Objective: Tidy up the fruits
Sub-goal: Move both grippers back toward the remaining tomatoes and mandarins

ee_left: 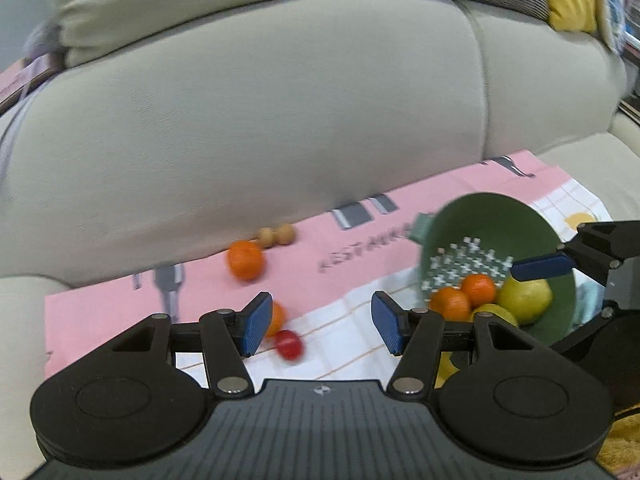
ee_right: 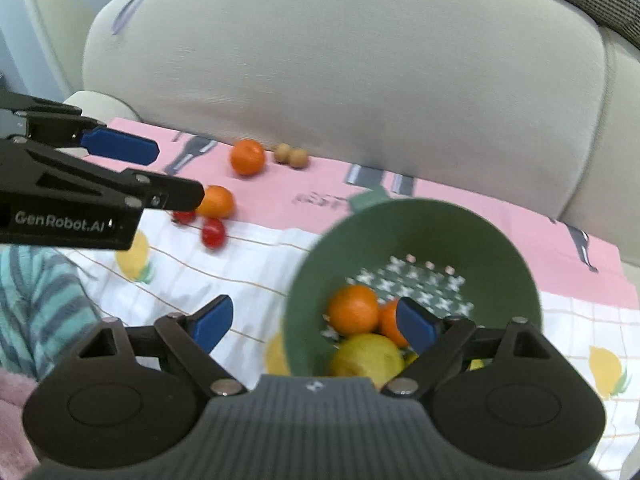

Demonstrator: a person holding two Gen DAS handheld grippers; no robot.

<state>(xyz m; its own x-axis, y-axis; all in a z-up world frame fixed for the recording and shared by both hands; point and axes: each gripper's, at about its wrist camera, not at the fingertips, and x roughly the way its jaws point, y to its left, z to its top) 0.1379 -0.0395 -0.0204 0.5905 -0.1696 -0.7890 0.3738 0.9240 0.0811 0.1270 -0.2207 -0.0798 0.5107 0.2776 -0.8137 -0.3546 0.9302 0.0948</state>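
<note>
Right wrist | right gripper (ee_right: 316, 326) tilted down, fingers apart | over bowl (ee_right: 520, 280)

A green colander bowl (ee_right: 412, 240), tipped toward the viewer at lower right of the right wrist view, holds two oranges (ee_right: 354, 309) and a yellow-green lemon (ee_right: 368, 356) pressed together at its low side. Upper left on the pink cloth lie a loose orange (ee_right: 247, 157), two small tan fruits (ee_right: 291, 155), another orange (ee_right: 218, 201) and red cherry tomatoes (ee_right: 213, 233).
</note>
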